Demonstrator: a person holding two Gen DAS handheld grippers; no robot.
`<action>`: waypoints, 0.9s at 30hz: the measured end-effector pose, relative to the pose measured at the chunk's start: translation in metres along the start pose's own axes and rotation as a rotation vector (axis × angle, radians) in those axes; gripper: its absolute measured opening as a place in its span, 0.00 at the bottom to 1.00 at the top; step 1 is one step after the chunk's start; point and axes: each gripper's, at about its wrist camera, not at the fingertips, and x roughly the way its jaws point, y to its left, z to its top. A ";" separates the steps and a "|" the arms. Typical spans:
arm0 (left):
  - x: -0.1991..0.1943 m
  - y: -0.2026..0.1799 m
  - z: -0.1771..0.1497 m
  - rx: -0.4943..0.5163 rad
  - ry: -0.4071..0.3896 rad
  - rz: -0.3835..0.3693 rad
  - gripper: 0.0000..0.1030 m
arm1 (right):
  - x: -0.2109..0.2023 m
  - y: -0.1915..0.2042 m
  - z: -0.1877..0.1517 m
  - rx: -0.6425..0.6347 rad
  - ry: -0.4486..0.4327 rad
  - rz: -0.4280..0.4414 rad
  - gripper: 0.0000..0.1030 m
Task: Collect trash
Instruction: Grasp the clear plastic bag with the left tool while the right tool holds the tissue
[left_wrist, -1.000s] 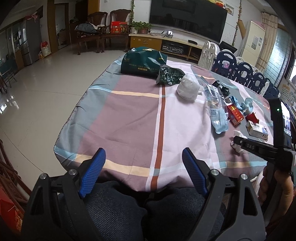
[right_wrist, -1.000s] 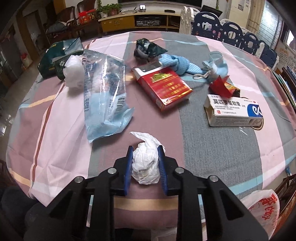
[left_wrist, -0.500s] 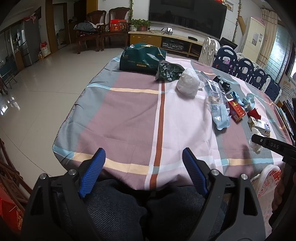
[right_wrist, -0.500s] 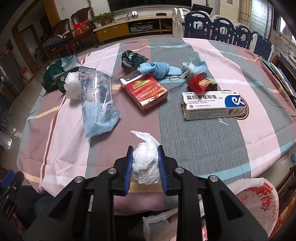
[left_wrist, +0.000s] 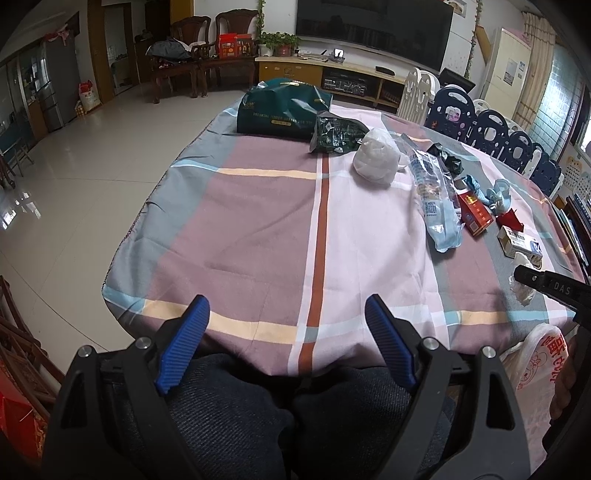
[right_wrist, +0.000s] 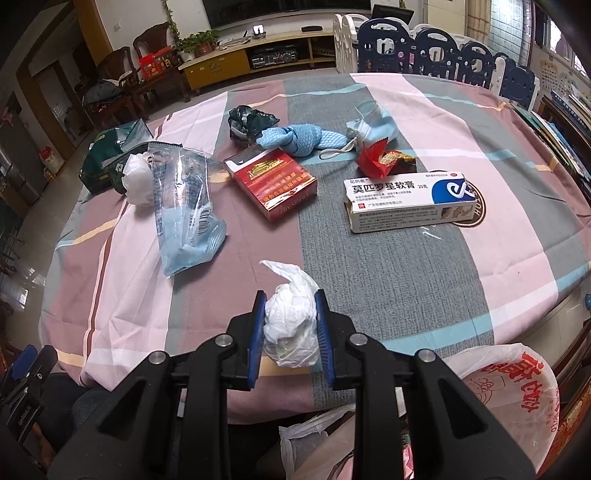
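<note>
My right gripper (right_wrist: 290, 302) is shut on a crumpled white tissue (right_wrist: 290, 325) and holds it above the table's near edge. It shows in the left wrist view (left_wrist: 521, 291) at the far right. A white plastic bag with red print (right_wrist: 513, 376) hangs below the table edge, also seen in the left wrist view (left_wrist: 535, 354). My left gripper (left_wrist: 286, 317) is open and empty over the person's lap, short of the table. On the cloth lie a clear blue wrapper (right_wrist: 184, 210), a red cigarette box (right_wrist: 277, 184), a white ointment box (right_wrist: 406, 199) and a red candy wrapper (right_wrist: 380, 160).
A striped cloth covers the table (left_wrist: 258, 229). Farther back lie a white wad (left_wrist: 376, 155), a dark green packet (left_wrist: 336, 133), a green gift bag (left_wrist: 280, 110), a blue cloth (right_wrist: 299, 138) and a face mask (right_wrist: 373, 123). Blue playpen fencing (left_wrist: 491, 133) stands behind.
My right gripper has lifted and pulled back toward the table's near edge with the tissue. The printed plastic bag has come into view. The left gripper has stayed put.
</note>
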 end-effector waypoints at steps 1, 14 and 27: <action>0.000 0.000 0.000 0.000 0.002 0.000 0.84 | 0.000 -0.001 0.000 0.003 0.002 0.001 0.26; 0.013 -0.023 0.033 -0.065 0.060 -0.163 0.86 | 0.004 -0.016 -0.003 0.043 0.015 0.015 0.26; 0.099 -0.185 0.093 0.223 0.146 -0.160 0.91 | -0.026 -0.059 -0.004 0.101 -0.016 0.010 0.26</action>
